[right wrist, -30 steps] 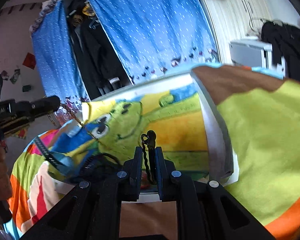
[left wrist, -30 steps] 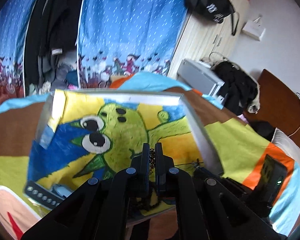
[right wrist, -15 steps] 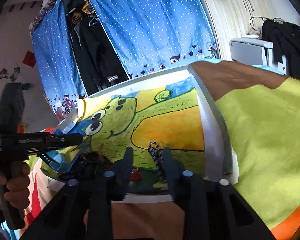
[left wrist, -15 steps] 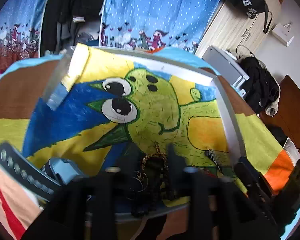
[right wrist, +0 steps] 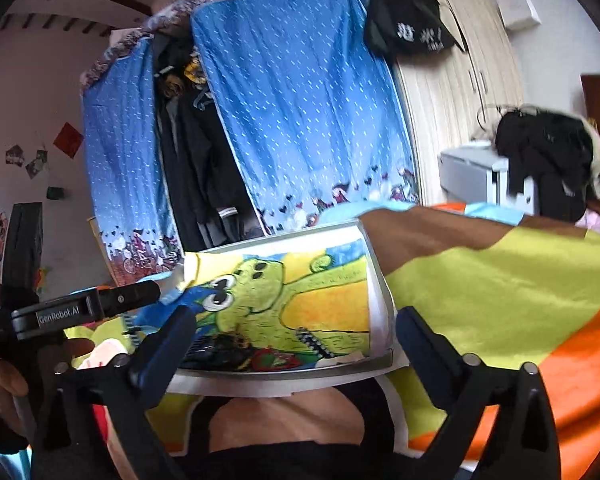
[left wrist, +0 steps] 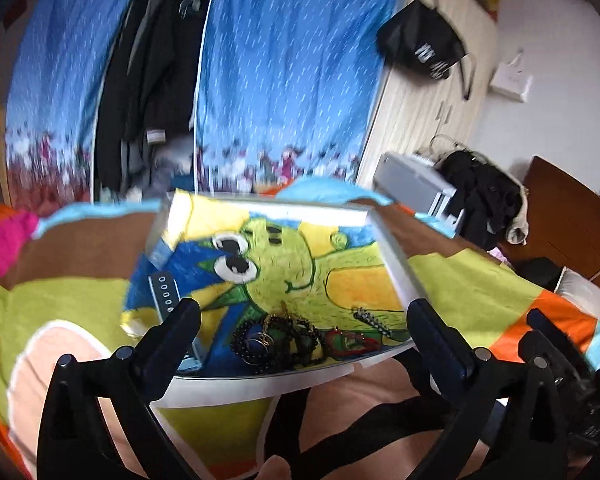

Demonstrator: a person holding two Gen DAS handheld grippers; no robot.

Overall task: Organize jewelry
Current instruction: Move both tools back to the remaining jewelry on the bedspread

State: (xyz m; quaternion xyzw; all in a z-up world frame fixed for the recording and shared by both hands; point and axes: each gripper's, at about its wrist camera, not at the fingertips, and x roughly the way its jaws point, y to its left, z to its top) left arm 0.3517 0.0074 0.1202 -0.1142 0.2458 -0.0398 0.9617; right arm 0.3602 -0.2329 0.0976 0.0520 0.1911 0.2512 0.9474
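A shallow white tray [left wrist: 268, 205] lined with a green cartoon drawing lies on the bedspread. At its near edge sits a jewelry pile [left wrist: 276, 340] of black bead bracelets and a gold chain. Beside it lie a red piece [left wrist: 352, 341] and a braided black-and-white bracelet [left wrist: 374, 320]. A dark watch strap [left wrist: 164, 292] lies at the tray's left. My left gripper [left wrist: 303, 306] hangs before the tray, its jaws opening wide with nothing between them. My right gripper [right wrist: 296, 314] is likewise opening and empty above the tray [right wrist: 284, 240], pile [right wrist: 220, 346] and braided bracelet [right wrist: 314, 342]. The left gripper [right wrist: 100, 304] shows at left.
A multicoloured bedspread [left wrist: 480, 288] covers the bed under the tray. Behind it hang blue dotted curtains [left wrist: 292, 80] around dark clothes. A black bag [left wrist: 420, 46] hangs on a pale cabinet, and a grey box [left wrist: 416, 184] with dark garments stands at right. A person's hand [right wrist: 0, 380] holds the left gripper.
Both grippers went from shut to wide open and drew back and upward. The gold chain left the left gripper and the braided bracelet left the right; both now lie in the tray.
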